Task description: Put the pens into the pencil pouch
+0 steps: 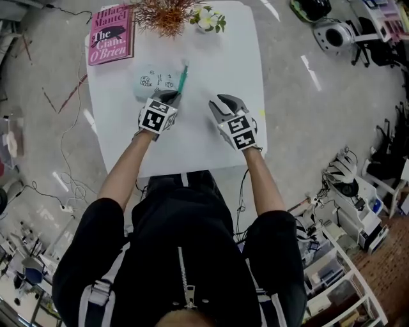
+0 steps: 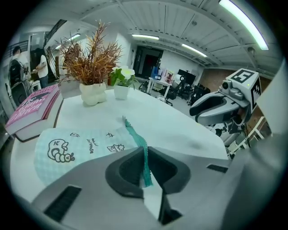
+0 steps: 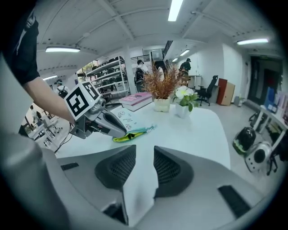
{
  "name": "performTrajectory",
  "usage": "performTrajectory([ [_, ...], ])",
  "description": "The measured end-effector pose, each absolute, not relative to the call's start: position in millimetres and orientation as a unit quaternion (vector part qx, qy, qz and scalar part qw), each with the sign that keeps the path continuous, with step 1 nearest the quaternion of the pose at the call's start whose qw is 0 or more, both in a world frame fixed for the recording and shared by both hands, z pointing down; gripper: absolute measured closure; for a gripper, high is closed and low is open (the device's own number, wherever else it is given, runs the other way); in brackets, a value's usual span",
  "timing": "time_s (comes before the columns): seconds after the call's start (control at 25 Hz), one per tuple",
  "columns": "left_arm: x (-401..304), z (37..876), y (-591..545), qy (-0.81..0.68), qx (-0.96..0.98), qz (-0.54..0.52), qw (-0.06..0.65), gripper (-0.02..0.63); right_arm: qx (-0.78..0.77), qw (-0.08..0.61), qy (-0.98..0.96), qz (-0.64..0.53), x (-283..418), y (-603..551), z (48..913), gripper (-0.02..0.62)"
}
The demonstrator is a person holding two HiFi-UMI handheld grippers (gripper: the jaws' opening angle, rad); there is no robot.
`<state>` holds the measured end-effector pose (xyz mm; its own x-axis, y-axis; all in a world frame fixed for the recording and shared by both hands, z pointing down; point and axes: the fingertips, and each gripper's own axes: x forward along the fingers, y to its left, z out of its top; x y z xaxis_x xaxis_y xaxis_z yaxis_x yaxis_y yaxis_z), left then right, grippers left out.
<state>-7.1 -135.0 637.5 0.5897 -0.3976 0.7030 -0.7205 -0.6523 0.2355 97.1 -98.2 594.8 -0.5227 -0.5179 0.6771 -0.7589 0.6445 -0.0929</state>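
White worktop (image 1: 211, 76), square, carrying everything. At its far left corner, pink book (image 1: 112, 35), lying flat. Along the far edge beside the book, a pot of dried russet plant (image 1: 165, 14), then a smaller pot with a white flower (image 1: 208, 19). Nearer and left of centre, pale mint pouch (image 1: 152, 80) printed with doodles, flat on the worktop, teal zipper (image 1: 183, 78) running along its right side. At the pouch's near right corner, left claw (image 1: 170, 97), pressed together and pinching the zipper strip. In the right gripper view, a yellow-green patch (image 3: 123, 137) at the pouch's edge, right under that claw; cannot tell what. Just right of it and apart from the pouch, right claw (image 1: 223, 102), spread, nothing between, only bare worktop beyond.
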Motion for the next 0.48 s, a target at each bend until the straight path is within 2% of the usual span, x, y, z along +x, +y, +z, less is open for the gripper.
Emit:
performTrajectory([
  [0.4,-6,657,-126,-0.323,0.841,0.342,0.265,0.563,0.387,0.307,-0.847,0.197,113,-80,585,0.459],
  [0.48,-5,648,-127,-0.323,0.846,0.329,0.270,0.543,0.389,0.302,-0.848,0.196,114,-78,580,0.459],
])
